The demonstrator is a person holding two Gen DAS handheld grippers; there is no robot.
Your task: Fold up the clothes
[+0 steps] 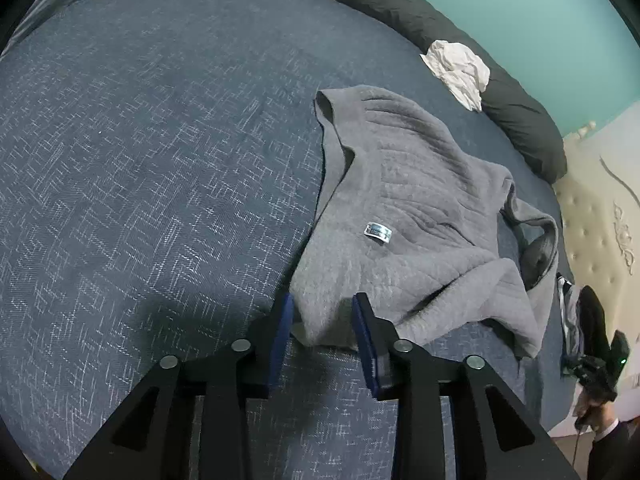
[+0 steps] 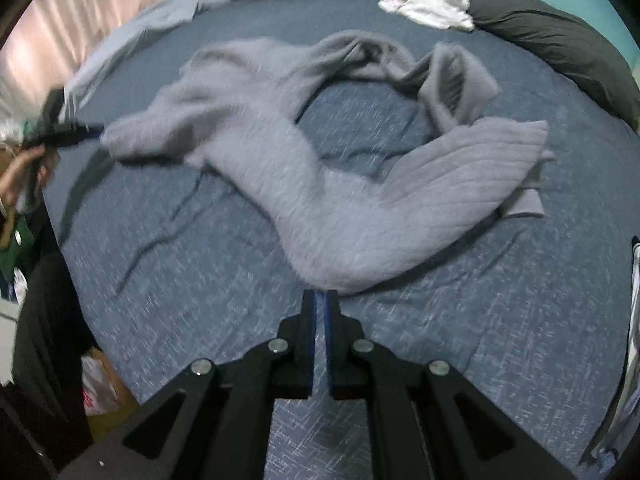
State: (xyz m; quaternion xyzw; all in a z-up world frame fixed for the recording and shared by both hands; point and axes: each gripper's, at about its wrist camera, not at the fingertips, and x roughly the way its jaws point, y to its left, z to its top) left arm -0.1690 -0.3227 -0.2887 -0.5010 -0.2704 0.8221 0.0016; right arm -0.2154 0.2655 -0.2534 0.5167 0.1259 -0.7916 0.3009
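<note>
The grey sweater (image 2: 320, 168) lay rumpled, unfolded, across the blue bedspread (image 1: 140, 160). The right gripper (image 2: 320, 300) pinched its near edge, likely to drag it flat; the left gripper (image 1: 322, 308) straddled another hem, fingers spread, poised to grasp.

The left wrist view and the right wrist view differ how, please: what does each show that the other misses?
Only the left wrist view shows the small blue-and-white label on the grey knitted garment and the cream tufted headboard. Only the right shows the pink curtain. Both share the garment, the crumpled white cloth and the dark blue bedspread.
</note>
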